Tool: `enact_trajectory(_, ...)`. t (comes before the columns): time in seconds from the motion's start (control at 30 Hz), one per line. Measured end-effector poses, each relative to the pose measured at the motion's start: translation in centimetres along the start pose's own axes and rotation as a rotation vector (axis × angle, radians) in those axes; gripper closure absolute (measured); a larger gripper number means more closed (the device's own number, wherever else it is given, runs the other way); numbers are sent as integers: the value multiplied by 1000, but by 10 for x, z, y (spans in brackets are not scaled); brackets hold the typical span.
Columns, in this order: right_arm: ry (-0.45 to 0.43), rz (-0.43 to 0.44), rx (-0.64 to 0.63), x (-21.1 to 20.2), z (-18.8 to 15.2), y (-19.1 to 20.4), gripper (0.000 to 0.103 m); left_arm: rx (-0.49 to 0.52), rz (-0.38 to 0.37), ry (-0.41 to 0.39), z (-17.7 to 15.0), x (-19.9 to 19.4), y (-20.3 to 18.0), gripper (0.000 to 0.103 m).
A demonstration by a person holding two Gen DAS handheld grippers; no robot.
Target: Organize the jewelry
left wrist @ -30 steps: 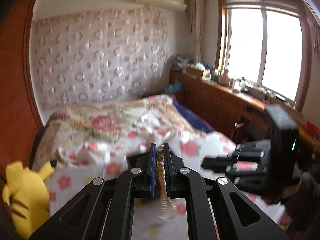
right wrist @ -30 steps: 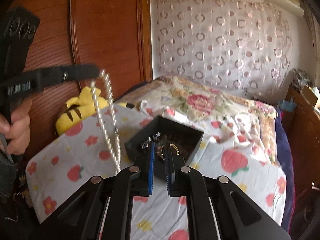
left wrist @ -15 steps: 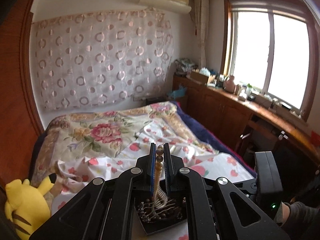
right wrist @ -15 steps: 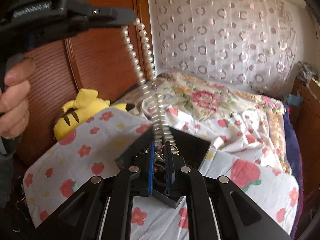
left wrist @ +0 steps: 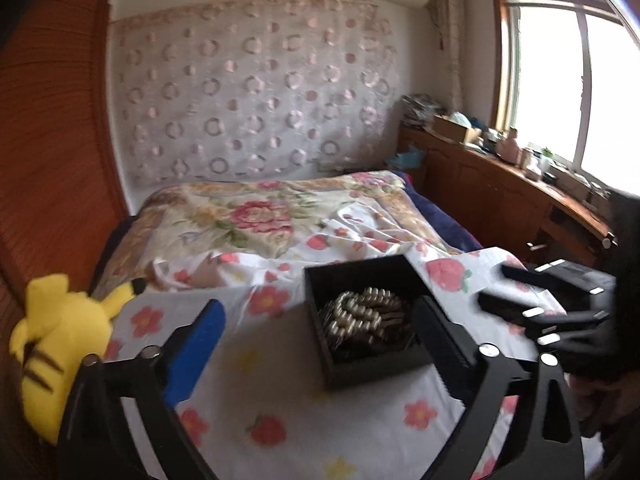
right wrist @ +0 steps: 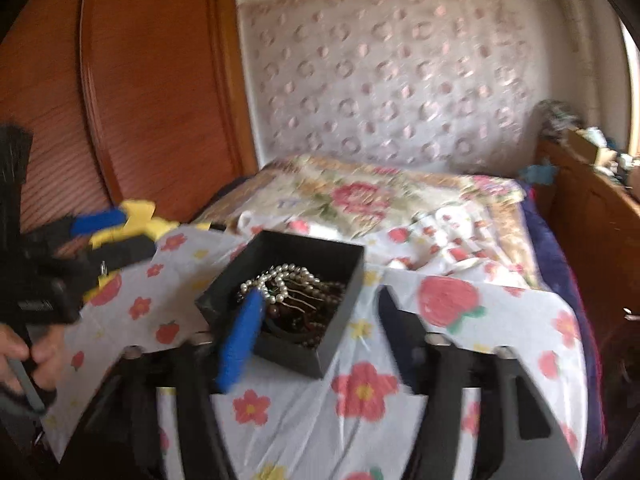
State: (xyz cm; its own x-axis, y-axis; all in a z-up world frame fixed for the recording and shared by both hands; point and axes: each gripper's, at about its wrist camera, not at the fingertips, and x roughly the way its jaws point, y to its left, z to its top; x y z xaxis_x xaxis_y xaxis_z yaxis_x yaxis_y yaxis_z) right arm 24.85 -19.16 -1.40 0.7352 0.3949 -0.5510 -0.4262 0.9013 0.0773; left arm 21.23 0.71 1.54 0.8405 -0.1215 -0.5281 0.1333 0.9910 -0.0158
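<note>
A black open box [left wrist: 362, 276] [right wrist: 340, 258] sits on the flower-print cloth. A white pearl necklace [left wrist: 360, 314] [right wrist: 280, 280] lies coiled in it on top of dark beads and other jewelry. My left gripper [left wrist: 320, 316] is open and empty, just in front of the box; it also shows at the left of the right wrist view [right wrist: 108, 232]. My right gripper [right wrist: 320, 308] is open and empty, its jaws straddling the box's near side; it also shows at the right of the left wrist view [left wrist: 516, 292].
The cloth [left wrist: 280, 400] covers a raised surface in front of a bed with a floral quilt [left wrist: 256, 216]. A yellow plush toy [left wrist: 56, 344] lies at the left by a wooden wardrobe [right wrist: 140, 80]. A wooden counter [left wrist: 500, 184] runs under the window at the right.
My left gripper held the pearl necklace hanging over the box; it has opened and the necklace now lies in the box. My right gripper has opened too.
</note>
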Motion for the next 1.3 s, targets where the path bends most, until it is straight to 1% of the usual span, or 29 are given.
enact_trajectory(0.07,-56,-44,8,-31,-8,5,21,6,43,-17,-13,-20,-1,8)
enact_trajectory(0.1,-81,-54,17,-47,-13,8,19,10,59,-22,-16,-27,-2,8)
enact_trajectory(0.13,-102,-67,29,-63,-18,10,14,15,82,-31,-23,-39,-3,8)
enact_trajectory(0.17,-116,-74,36,-73,-21,12,9,17,92,-36,-26,-46,-5,8)
enact_trajectory(0.23,-141,-81,40,-97,-30,19,4,19,106,-46,-36,-67,-8,8)
enact_trajectory(0.27,-150,-90,39,-107,-33,22,2,18,110,-49,-39,-74,-9,8)
enact_trajectory(0.37,-173,-112,56,-129,-43,29,2,5,118,-59,-51,-99,-10,8)
enact_trajectory(0.47,-188,-123,78,-149,-54,33,2,-20,100,-71,-59,-121,-10,8)
enact_trajectory(0.53,-196,-135,77,-156,-60,36,2,-33,91,-78,-64,-134,-10,8)
enact_trajectory(0.63,-196,-134,79,-162,-70,40,2,-30,98,-91,-67,-147,-12,8)
enact_trajectory(0.77,-200,-136,91,-163,-76,43,2,-28,94,-103,-71,-157,-13,8)
enact_trajectory(0.97,-212,-160,79,-167,-81,47,2,-13,86,-112,-74,-162,-19,8)
enact_trajectory(1.3,-213,-165,81,-168,-83,46,2,-21,82,-104,-79,-162,-24,8)
